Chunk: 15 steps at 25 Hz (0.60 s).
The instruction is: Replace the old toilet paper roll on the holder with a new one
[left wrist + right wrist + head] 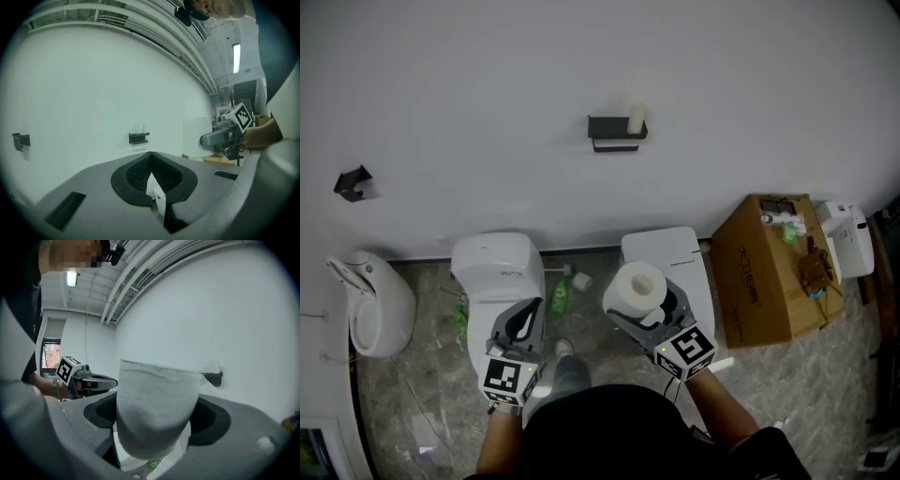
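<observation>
A black wall holder (617,131) carries a small, nearly used-up roll (636,118) standing on its right end. My right gripper (642,305) is shut on a full white toilet paper roll (636,289), held upright well below the holder. In the right gripper view the new roll (157,408) fills the space between the jaws, with the holder (213,377) behind it to the right. My left gripper (525,314) is shut and holds nothing. In the left gripper view its closed tips (151,153) point at the wall just below the holder (138,138).
A white toilet (499,267) stands below my left gripper and a white bin (670,248) under the right one. A cardboard box (769,272) sits at the right, a white urinal (370,305) at the left, a green bottle (560,295) on the floor. A small black hook (353,183) is on the wall.
</observation>
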Available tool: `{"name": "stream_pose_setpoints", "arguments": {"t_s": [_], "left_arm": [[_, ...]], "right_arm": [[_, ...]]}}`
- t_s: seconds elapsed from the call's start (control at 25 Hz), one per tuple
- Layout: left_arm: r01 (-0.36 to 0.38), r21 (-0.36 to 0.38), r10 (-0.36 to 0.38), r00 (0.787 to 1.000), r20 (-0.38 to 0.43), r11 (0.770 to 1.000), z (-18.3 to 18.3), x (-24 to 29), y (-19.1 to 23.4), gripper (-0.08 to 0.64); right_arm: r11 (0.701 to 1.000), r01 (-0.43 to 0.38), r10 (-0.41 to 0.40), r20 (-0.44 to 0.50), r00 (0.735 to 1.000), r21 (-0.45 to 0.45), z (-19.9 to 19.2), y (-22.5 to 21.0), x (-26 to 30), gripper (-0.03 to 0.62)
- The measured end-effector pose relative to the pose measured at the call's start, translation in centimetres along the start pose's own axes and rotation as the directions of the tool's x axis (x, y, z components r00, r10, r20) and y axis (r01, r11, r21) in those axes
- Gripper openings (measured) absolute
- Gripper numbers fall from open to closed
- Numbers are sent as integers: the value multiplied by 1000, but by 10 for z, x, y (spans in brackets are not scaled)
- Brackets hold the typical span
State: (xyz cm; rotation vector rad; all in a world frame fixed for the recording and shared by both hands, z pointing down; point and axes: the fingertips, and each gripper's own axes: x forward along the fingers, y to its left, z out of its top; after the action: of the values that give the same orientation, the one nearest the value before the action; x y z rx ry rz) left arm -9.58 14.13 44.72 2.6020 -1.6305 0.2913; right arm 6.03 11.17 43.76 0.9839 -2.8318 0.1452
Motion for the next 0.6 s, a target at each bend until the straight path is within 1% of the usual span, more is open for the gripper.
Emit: {"name": "stream_pose_setpoints", "arguments": {"t_s": [0.16, 0.32, 0.52, 0.6], "left_arm": [[33, 3, -32, 999, -25, 999, 0, 30, 54, 12], [70, 30, -70, 998, -5, 997, 3, 58, 104, 12], [97, 8, -97, 995, -26, 995, -1, 85, 159, 12], [108, 9, -108, 994, -13, 994, 2, 94, 177, 12]], "right_arm": [[999, 46, -46, 1, 999, 12, 9, -21, 53, 434], [997, 80, -80, -3, 997, 18, 17, -36, 103, 434], [992, 122, -122, -7, 993, 13, 26, -51, 157, 434], [991, 137, -137, -3, 991, 7, 31, -56, 174, 434]]}}
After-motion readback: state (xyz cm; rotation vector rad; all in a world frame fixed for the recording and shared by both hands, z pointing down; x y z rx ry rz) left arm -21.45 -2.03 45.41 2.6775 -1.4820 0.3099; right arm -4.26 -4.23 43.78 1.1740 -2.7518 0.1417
